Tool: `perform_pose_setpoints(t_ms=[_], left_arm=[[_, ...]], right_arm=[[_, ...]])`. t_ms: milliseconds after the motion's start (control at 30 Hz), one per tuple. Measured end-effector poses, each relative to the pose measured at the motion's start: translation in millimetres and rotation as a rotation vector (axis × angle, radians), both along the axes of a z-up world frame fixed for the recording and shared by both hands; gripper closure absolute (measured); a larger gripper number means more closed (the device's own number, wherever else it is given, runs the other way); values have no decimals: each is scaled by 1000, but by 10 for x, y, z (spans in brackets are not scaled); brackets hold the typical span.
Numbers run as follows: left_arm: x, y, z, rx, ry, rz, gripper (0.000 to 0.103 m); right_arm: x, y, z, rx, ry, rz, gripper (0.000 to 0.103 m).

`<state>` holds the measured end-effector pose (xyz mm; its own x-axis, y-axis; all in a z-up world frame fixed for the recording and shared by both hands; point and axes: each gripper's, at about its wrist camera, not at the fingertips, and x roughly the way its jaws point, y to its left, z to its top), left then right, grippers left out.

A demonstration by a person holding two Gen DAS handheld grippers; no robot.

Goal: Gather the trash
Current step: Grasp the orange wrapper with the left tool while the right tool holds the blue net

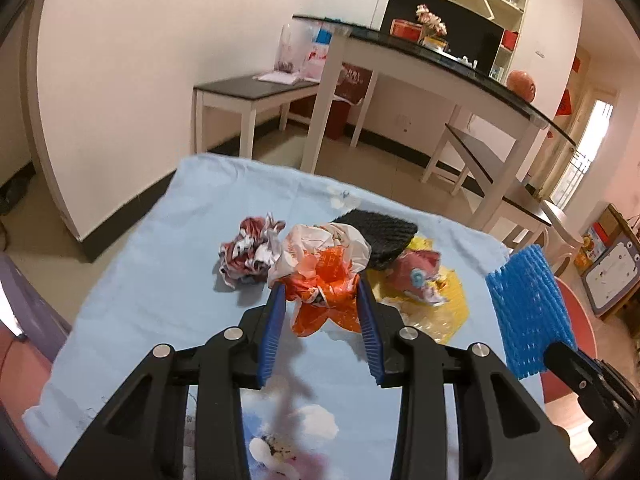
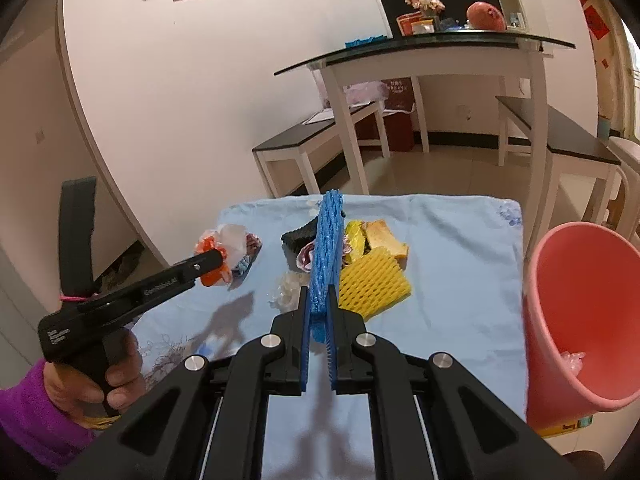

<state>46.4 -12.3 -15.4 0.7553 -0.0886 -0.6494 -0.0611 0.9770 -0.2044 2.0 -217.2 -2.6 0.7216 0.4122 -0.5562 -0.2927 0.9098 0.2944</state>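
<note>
My left gripper (image 1: 321, 292) is shut on a crumpled orange and white plastic bag (image 1: 324, 280), which hangs just above the light-blue tablecloth (image 1: 160, 280). The right wrist view shows that same left gripper (image 2: 212, 260) from the side, with the bag (image 2: 216, 276) at its tip. My right gripper (image 2: 319, 292) is shut on a blue foam net (image 2: 326, 248) standing on edge; the net (image 1: 528, 312) also shows at the right of the left wrist view. A red and white paper ball (image 1: 250, 254), a black foam net (image 1: 380, 236) and a pink wrapper (image 1: 420, 276) lie on the cloth.
A pink bin (image 2: 580, 320) stands tilted off the table's right edge, with clear plastic inside. A yellow foam net (image 2: 374, 284), a gold wrapper (image 2: 356, 240) and clear plastic (image 2: 286, 290) lie mid-table. A hand in a purple sleeve (image 2: 40, 412) holds the left gripper. Benches and a glass-topped table (image 2: 440, 48) stand beyond.
</note>
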Motion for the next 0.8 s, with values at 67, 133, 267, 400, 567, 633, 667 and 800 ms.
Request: perform_pose_setpoints(t_ms=[67, 133, 267, 400, 567, 633, 667, 800], left_arm=[[-28, -47, 66, 9, -10, 1, 67], [-59, -96, 123, 24, -22, 2, 67], [-133, -218, 189, 35, -36, -6, 67], [-202, -400, 207, 46, -40, -41, 67], [-249, -709, 208, 50, -45, -81, 67], [-279, -837, 196, 57, -51, -106, 67], [-294, -932, 188, 57, -53, -128, 67], [-327, -1222, 181, 54, -65, -201, 67]], right_arm=[[-25, -43, 33, 4, -8, -12, 97], [-70, -88, 72, 6, -19, -26, 97], [-147, -204, 119, 9, -34, -64, 97], [-270, -384, 134, -2, -47, -119, 97], [-402, -722, 138, 11, -63, -205, 97], [-436, -856, 128, 11, -70, -238, 97], [-459, -951, 126, 12, -73, -261, 97], [-509, -1281, 92, 25, -75, -339, 97]])
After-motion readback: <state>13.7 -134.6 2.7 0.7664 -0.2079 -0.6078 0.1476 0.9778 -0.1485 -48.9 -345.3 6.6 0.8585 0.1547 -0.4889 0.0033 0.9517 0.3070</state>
